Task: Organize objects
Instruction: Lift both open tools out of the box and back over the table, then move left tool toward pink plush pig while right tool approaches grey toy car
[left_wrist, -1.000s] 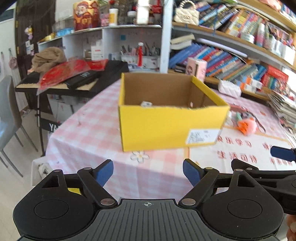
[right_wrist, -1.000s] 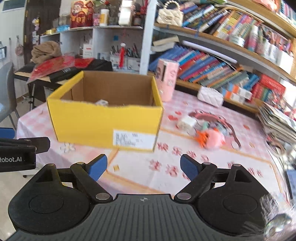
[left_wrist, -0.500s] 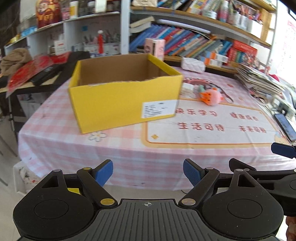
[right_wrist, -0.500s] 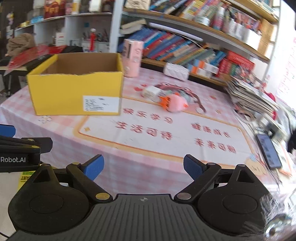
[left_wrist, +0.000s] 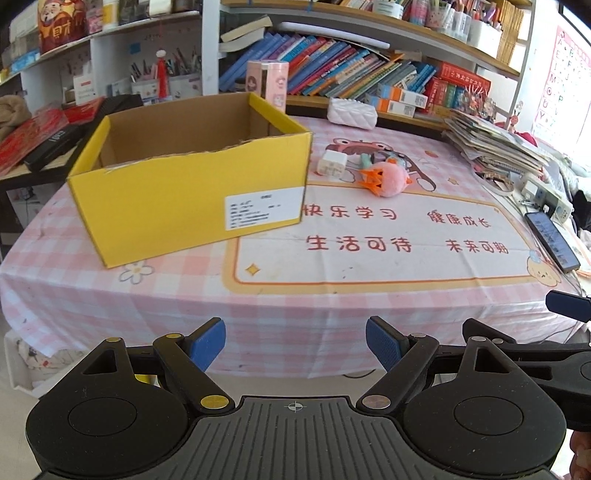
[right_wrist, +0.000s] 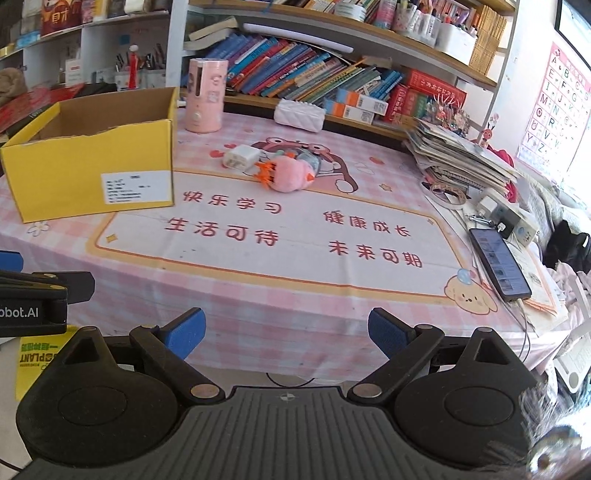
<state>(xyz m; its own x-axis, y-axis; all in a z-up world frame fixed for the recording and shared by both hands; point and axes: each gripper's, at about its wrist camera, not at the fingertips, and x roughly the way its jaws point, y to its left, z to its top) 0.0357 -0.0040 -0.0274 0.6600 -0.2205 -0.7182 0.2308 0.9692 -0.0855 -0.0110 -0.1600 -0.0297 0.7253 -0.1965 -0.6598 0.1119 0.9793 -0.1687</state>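
Note:
An open yellow cardboard box (left_wrist: 192, 192) stands at the table's left; it also shows in the right wrist view (right_wrist: 92, 173). A pink plush toy with orange spikes (left_wrist: 388, 179) (right_wrist: 286, 177), a white charger block (left_wrist: 332, 162) (right_wrist: 240, 156) and a small teal item lie together behind the printed mat. My left gripper (left_wrist: 295, 343) is open and empty, off the table's near edge. My right gripper (right_wrist: 286, 332) is open and empty, also short of the near edge.
A pink cylinder (right_wrist: 205, 96) and a white quilted pouch (right_wrist: 300, 115) stand at the back. A stack of magazines (right_wrist: 461, 155), a power strip and a phone (right_wrist: 498, 264) lie at the right edge. Bookshelves stand behind the table.
Both grippers have pulled back and swung right, away from the yellow box. The whole table now shows. Both jaws stayed open.

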